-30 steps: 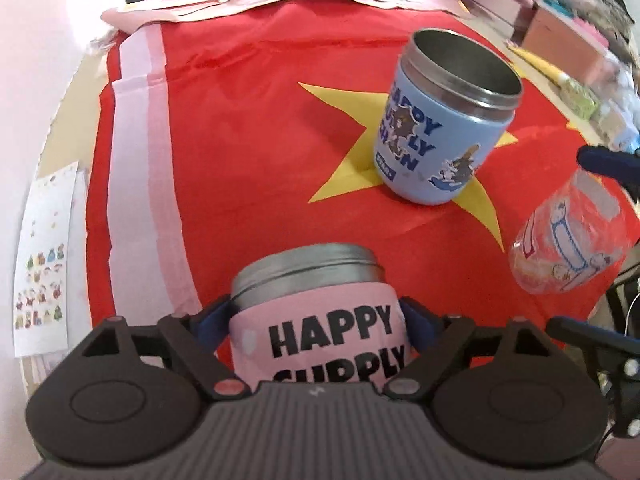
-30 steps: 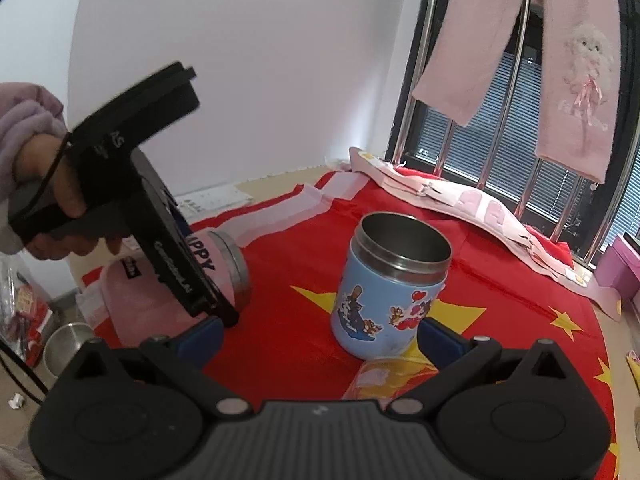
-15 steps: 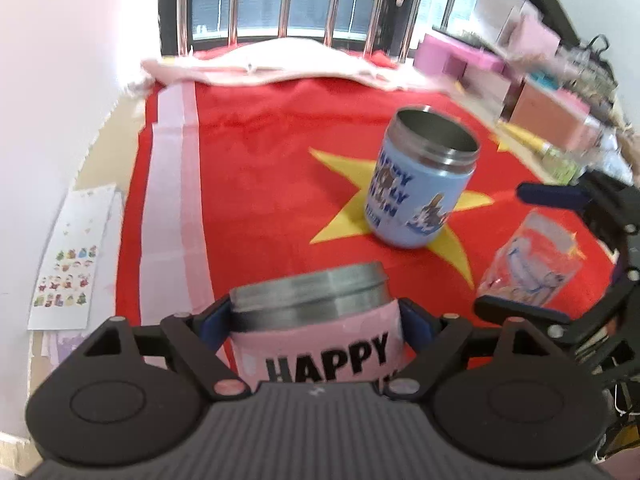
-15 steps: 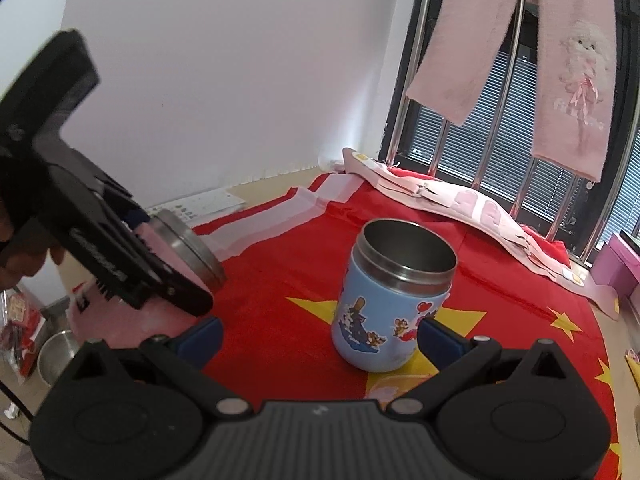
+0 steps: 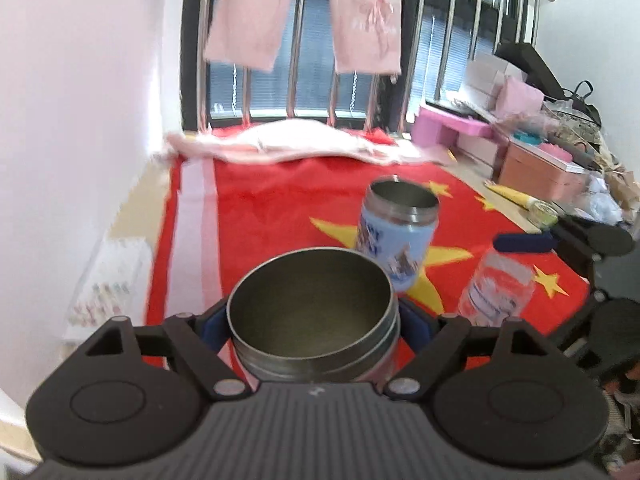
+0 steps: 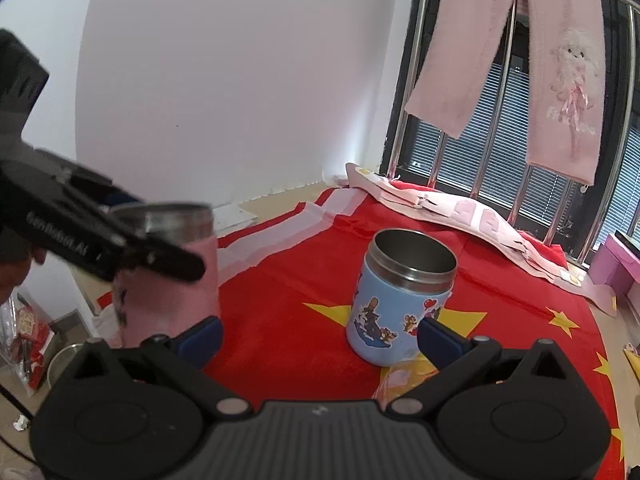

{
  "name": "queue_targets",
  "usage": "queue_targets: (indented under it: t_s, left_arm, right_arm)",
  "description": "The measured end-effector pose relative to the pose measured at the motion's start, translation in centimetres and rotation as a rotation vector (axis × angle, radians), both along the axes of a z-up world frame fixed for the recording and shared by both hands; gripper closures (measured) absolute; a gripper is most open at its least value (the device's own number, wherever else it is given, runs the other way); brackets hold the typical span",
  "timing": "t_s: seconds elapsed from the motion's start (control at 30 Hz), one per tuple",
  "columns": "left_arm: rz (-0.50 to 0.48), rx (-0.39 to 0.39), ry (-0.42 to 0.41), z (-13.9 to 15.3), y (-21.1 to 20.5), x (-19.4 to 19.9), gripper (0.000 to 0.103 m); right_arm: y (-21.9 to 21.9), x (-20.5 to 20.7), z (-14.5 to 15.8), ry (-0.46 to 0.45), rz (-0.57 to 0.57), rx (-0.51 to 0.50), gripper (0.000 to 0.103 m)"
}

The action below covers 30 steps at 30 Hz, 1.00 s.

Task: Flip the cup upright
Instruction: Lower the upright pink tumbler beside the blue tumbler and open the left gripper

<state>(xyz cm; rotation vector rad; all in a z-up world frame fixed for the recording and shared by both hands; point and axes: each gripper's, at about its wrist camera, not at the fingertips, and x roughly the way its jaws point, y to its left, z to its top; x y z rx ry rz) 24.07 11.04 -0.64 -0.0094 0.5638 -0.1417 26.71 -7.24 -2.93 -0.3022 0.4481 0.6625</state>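
The right gripper (image 6: 320,336) stands wide open above the red star cloth (image 6: 288,320), with the blue cup (image 6: 402,296) upright between its fingers, further off. At left, the left gripper (image 6: 120,248) clamps the pink cup (image 6: 172,272), mouth up

Red starred cloth (image 5: 280,216) carries blue cup (image 5: 396,236), clear cup (image 5: 496,292)

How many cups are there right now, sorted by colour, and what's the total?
Pink cup, held in the left gripper: 1
Blue cup, upright on the red cloth: 1
Clear cup, by the right gripper: 1
Total: 3
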Motion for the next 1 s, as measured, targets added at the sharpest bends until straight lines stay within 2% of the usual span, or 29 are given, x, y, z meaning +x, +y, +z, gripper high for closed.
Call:
queue_targets:
  t_s: [0.17,0.3,0.4,0.53,0.63,0.67,0.73,1.0]
  left_arm:
    - [0.045,0.106,-0.083,0.3,-0.8,1.6,0.018]
    - [0.07,0.157,-0.104,-1.6,-1.4,3.4,0.018]
    - [0.058,0.138,-0.039,-3.6,-1.2,4.8,0.017]
    - [0.055,0.157,-0.044,-3.9,-1.6,5.2,0.017]
    - [0.053,0.141,-0.048,-3.8,-1.2,5.1,0.014]
    - [0.054,0.133,-0.056,-3.6,-1.0,4.8,0.012]
    - [0.07,0.112,-0.099,-2.8,-0.7,3.6,0.0]
    - [0.19,0.076,-0.3,0.1,-0.4,-5.4,0.0]
  right_arm:
    - [-0.5,-0.5,0.3,-0.022,-0.02,0.011,0.0]
    - [-0.9,-0.2,0.2,-0.025,-0.059,0.022,0.0]
    - [-0.8,0.2,-0.2,-0.012,-0.071,0.018,0.0]
    - [-0.6,0.4,-0.6,-0.007,-0.071,0.014,0.0]
    - [-0.7,0.2,-0.6,-0.009,-0.075,0.021,0.0]
    - [-0.7,0.0,-0.6,-0.014,-0.078,0.028,0.0]
    - [-0.9,-0.5,-0.4,-0.022,-0.082,0.041,0.0]
    - [-2.6,-5.3,0.7,-0.078,-0.128,0.164,0.0]
